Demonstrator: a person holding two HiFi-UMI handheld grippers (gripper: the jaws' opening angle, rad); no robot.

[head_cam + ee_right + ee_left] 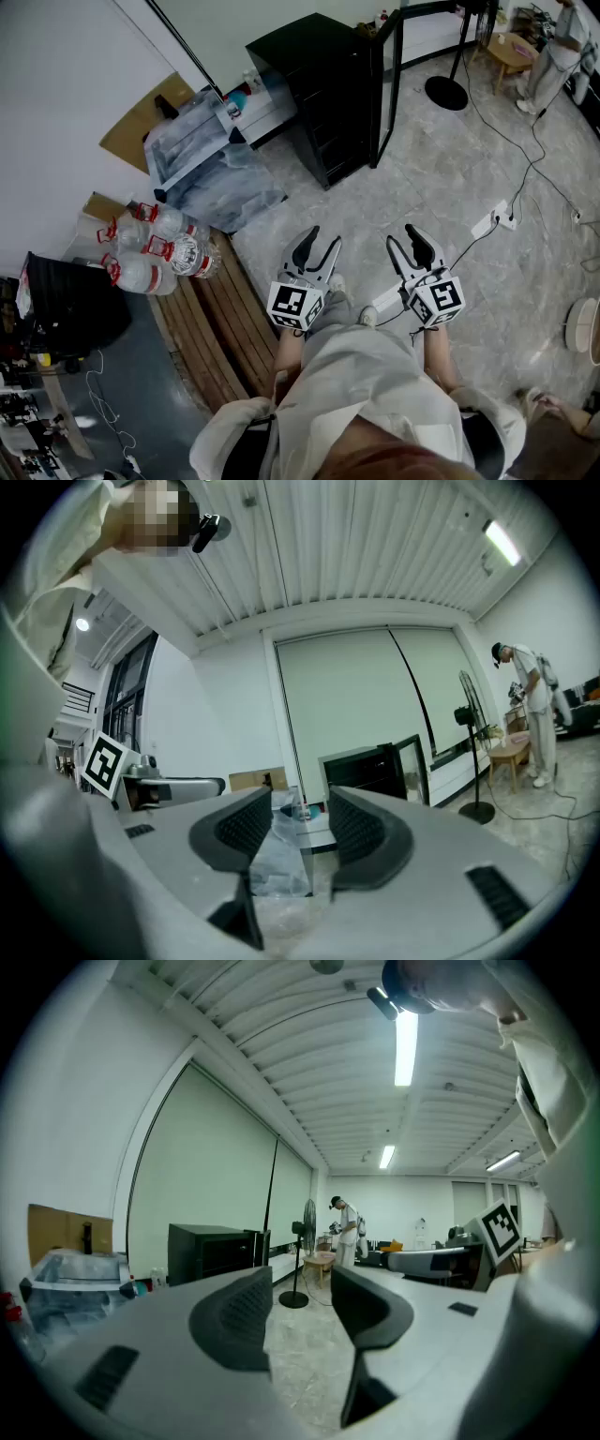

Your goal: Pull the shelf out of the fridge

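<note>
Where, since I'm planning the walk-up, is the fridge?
Head view, upper centre: the black fridge stands between the plastic-wrapped bundle and the fan base.

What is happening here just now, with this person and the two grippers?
A person holds the left gripper and the right gripper out in front, both with jaws apart and nothing between them. The black fridge stands some way ahead with its door open. Neither gripper has reached it, so pulling out the shelf has not yet begun.
</note>
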